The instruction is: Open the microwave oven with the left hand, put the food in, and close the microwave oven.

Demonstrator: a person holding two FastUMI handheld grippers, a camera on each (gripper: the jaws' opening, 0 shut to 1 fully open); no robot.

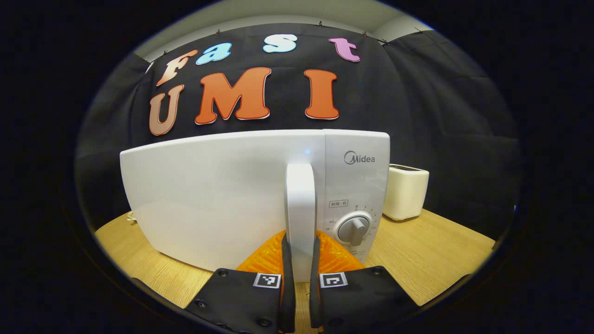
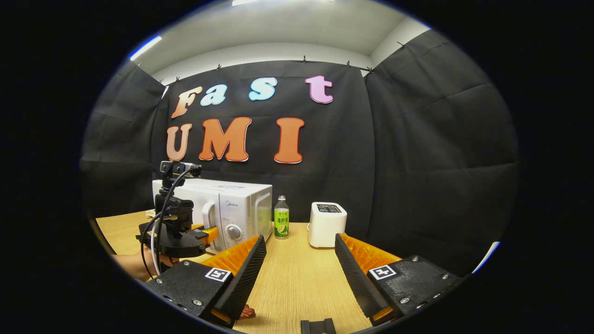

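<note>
The white microwave [image 1: 222, 199] stands shut on the wooden table, its upright handle [image 1: 300, 208] right before me in the left gripper view. My left gripper [image 1: 300, 239] is shut on that handle, one finger pressed on each side. The right gripper view has the same gripper [image 2: 211, 230] at the microwave's [image 2: 241, 208] handle, held by a hand [image 2: 134, 264]. My right gripper [image 2: 299, 239] hovers open over the table with nothing between its fingers. A reddish-brown piece of food [image 2: 247, 312] lies on the table just under its left finger, mostly hidden.
A white toaster [image 2: 327, 222] stands right of the microwave, with a green-labelled bottle [image 2: 281, 217] between them. The microwave's timer dial [image 1: 355, 228] sits right of the handle. Bare wooden table [image 2: 297, 283] stretches ahead of my right gripper.
</note>
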